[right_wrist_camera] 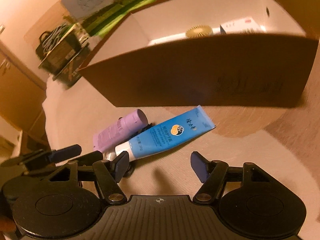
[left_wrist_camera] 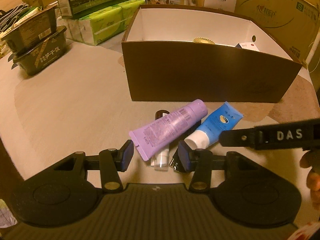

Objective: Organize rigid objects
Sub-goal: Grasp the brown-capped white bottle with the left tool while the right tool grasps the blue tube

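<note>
A purple tube [left_wrist_camera: 170, 128] and a blue tube with a white cap [left_wrist_camera: 216, 126] lie on the table in front of a brown open box [left_wrist_camera: 208, 72]. A small white bottle [left_wrist_camera: 161, 158] and a dark item lie under the purple tube. My left gripper [left_wrist_camera: 156, 155] is open, its pads either side of the purple tube's flat end. My right gripper [right_wrist_camera: 158, 165] is open just in front of the blue tube [right_wrist_camera: 170, 135]; its left pad is near the white cap. The purple tube [right_wrist_camera: 120, 130] lies left of it. The right gripper's finger [left_wrist_camera: 270, 135] shows in the left wrist view.
The box [right_wrist_camera: 200, 74] holds a gold round item [right_wrist_camera: 199, 31] and a small white carton [right_wrist_camera: 240, 26]. Dark food containers [left_wrist_camera: 38, 44], green tissue packs [left_wrist_camera: 104, 24] and cardboard cartons [left_wrist_camera: 280, 10] stand behind and left of the box.
</note>
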Action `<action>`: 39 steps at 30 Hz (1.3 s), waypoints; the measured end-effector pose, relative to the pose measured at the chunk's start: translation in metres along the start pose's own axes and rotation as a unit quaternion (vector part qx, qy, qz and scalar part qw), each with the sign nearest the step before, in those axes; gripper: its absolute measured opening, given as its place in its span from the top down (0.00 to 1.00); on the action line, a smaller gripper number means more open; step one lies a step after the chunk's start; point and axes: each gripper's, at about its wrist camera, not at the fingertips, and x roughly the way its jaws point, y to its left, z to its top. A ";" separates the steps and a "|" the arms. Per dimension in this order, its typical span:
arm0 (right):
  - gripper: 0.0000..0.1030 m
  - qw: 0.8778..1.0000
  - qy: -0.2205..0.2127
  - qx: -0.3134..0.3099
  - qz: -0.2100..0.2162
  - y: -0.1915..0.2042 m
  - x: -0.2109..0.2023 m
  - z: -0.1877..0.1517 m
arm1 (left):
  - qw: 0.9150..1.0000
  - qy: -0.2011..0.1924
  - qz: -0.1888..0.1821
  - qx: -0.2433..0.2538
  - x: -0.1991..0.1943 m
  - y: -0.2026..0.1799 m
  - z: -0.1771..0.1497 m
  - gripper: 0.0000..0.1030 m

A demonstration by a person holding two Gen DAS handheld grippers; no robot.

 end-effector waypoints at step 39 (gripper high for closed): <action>0.88 0.981 0.045 -0.148 -0.121 -0.062 -0.042 0.000 | 0.995 0.022 -0.081 0.059 0.018 -0.075 -0.018 0.87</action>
